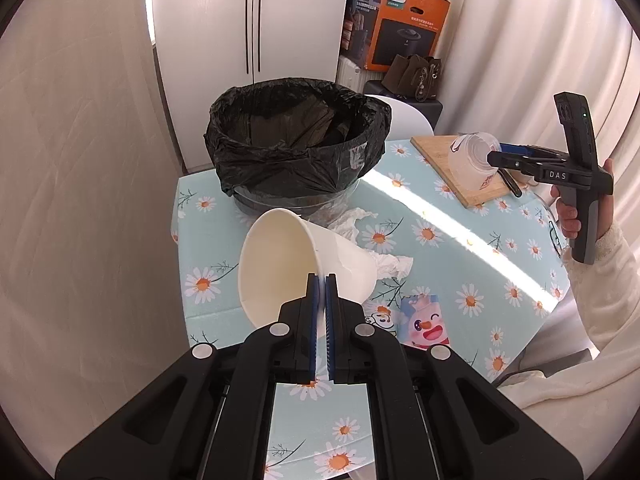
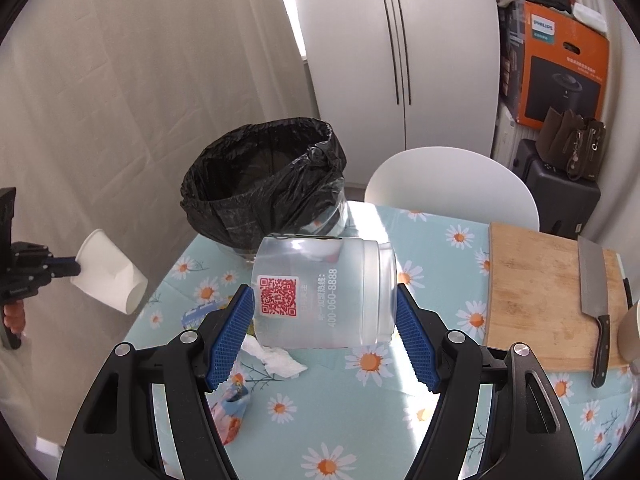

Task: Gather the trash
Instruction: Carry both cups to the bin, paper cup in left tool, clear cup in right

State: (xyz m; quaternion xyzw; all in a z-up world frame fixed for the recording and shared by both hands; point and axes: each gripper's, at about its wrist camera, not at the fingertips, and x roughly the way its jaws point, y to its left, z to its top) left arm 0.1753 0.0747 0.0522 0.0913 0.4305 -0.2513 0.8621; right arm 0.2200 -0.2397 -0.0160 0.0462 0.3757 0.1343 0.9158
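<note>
Both cups lifted, bin ahead

Paper cup point(image 1: 296, 264) pinched by its rim in the left gripper point(image 1: 322, 280); clear cup point(image 2: 324, 292) clamped sideways across the right gripper point(image 2: 325, 332) — both held above the surface point(image 2: 420, 360), near the lined bin point(image 1: 296, 152), apparently for dropping in.

Reading "PHILIPS" on orange box point(image 2: 560, 68); "400-060-8888" plus red QR on clear plastic cup point(image 2: 324, 292); "DAS" on right gripper point(image 1: 516, 162).

Both my wrist cameras look close along my fingers toward the table's point(image 1: 448, 216) far edge, sharing the bin point(image 1: 296, 140).
</note>
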